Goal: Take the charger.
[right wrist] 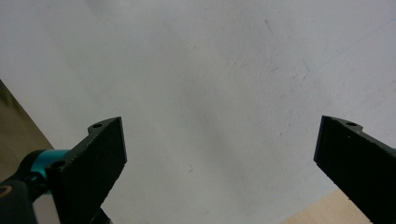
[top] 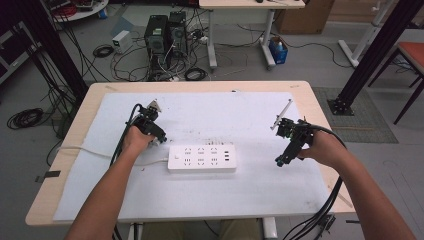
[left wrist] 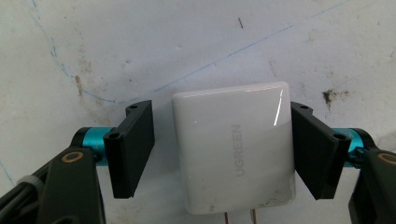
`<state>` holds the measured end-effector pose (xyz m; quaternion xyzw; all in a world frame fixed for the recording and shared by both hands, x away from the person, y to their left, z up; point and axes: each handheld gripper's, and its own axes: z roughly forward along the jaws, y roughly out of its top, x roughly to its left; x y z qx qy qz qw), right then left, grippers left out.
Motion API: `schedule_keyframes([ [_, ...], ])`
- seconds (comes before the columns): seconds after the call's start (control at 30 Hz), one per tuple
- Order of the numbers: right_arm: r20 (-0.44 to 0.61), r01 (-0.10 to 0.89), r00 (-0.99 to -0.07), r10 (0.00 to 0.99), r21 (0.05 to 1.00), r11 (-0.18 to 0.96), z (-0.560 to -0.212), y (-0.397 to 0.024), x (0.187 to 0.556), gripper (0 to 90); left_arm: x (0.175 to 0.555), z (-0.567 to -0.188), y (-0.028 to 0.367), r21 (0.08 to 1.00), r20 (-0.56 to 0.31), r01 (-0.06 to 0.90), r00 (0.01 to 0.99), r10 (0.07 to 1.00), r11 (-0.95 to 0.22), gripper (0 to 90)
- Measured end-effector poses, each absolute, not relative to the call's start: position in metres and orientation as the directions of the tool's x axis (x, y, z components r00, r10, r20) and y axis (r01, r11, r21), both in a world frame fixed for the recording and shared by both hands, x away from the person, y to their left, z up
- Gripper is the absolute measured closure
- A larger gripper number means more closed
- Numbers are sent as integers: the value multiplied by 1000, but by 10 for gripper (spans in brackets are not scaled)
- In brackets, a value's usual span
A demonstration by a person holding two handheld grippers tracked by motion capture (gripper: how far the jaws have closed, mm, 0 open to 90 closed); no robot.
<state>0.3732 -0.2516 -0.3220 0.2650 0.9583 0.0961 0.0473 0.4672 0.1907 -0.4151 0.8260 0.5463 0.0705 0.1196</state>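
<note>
A white square UGREEN charger (left wrist: 233,144) lies flat on the white mat, just left of a white power strip (top: 202,158). My left gripper (left wrist: 220,106) points down over the charger, one jaw on each side of it. The right-hand jaw sits against the charger's edge, while the left-hand jaw stands a small gap away, so the gripper is open. In the high view the left gripper (top: 156,137) hides most of the charger. My right gripper (right wrist: 222,123) hangs wide open over bare mat, right of the strip (top: 280,161), with nothing between its jaws.
The white mat (top: 210,192) covers most of the wooden table (top: 70,150). The strip's white cord (top: 90,151) runs off to the left. Beyond the table's far edge are computer towers (top: 165,32) and tangled cables on the floor. A black frame post (top: 372,55) stands at right.
</note>
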Motion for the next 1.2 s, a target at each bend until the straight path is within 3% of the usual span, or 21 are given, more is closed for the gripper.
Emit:
schedule_keyframes([
  [0.13,-42,499,-854,518,210,841,-322,-253,374,16,466,-412,192,289,-10,874,410,912,-390,416],
  [0.4,-43,502,-852,522,216,837,-321,-254,372,17,462,-407,195,308,-10,863,424,906,-400,425],
  [0.73,-47,505,-850,525,216,836,-320,-254,370,16,445,-380,202,369,-24,803,511,859,-468,424],
  [1.03,-53,498,-853,518,212,841,-319,-253,365,16,415,-335,189,387,47,637,708,704,-667,424],
  [1.07,-56,497,-854,518,213,841,-319,-252,363,16,408,-326,184,371,59,591,754,654,-716,424],
  [1.2,-61,494,-854,517,222,841,-318,-251,360,16,396,-311,178,362,93,539,791,604,-761,425],
])
